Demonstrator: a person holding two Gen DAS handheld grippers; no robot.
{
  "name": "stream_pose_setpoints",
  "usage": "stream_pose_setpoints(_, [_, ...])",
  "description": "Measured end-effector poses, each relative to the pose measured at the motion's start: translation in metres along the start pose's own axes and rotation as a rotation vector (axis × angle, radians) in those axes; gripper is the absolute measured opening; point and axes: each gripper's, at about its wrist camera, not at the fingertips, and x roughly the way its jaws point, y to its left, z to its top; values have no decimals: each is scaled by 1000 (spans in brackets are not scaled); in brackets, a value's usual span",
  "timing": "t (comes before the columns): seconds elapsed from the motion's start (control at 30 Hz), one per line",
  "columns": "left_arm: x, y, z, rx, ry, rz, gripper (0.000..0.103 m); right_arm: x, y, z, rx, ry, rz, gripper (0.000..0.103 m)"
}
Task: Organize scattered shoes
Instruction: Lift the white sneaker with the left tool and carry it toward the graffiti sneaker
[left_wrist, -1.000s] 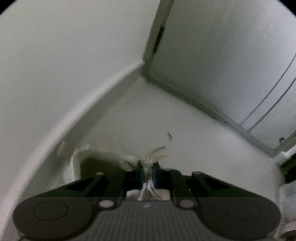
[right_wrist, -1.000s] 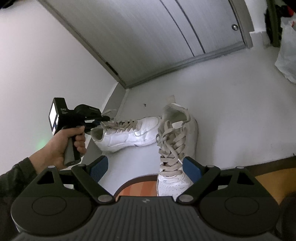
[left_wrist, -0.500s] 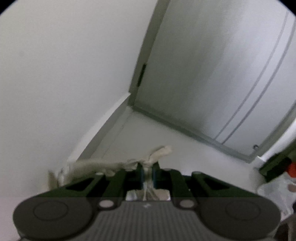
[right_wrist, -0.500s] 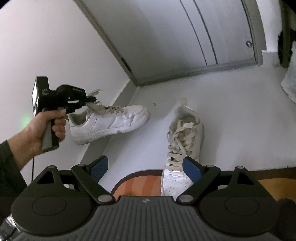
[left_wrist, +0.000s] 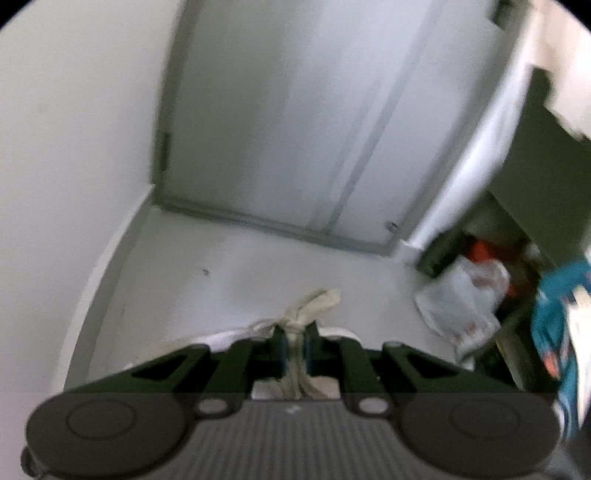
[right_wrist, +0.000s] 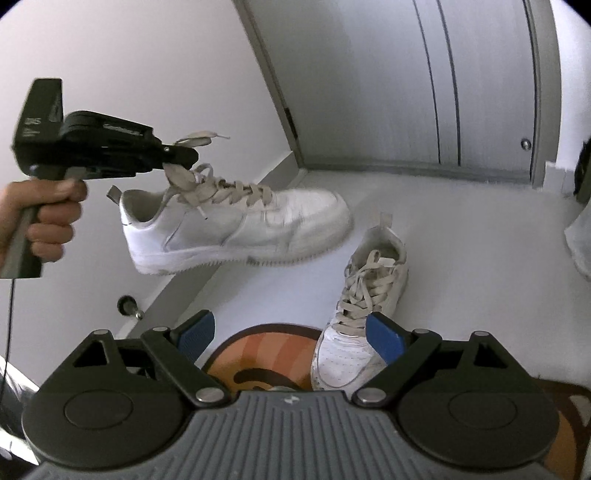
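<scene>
A white sneaker (right_wrist: 240, 229) with beige laces hangs in the air at the left of the right wrist view, toe pointing right. My left gripper (right_wrist: 181, 157) is shut on its laces (left_wrist: 295, 354), which bunch between the blue pads in the left wrist view; most of the shoe is hidden under the gripper there. The matching white sneaker (right_wrist: 365, 306) lies on the pale floor, toe toward me, its front resting on an orange round mat (right_wrist: 258, 354). My right gripper (right_wrist: 291, 336) stands open just above that toe; its right pad (right_wrist: 384, 334) overlaps the shoe in the view.
A grey door (right_wrist: 424, 81) closes the far end, and a white wall with a baseboard (right_wrist: 177, 291) runs along the left. A doorstop (right_wrist: 127, 306) juts from the baseboard. White plastic bags (left_wrist: 461, 306) and dark clutter sit at the right. A hand (right_wrist: 44, 218) grips the left tool.
The left gripper has lifted the sneaker by its laces off the floor and carried it up and to the right. The right gripper has risen a little and rolled.
</scene>
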Motion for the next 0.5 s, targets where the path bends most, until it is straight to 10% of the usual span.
stream_pose_setpoints(0.5, [-28,-7,-34,222,178,-71,9,0,58,-15,-182,80,123,98])
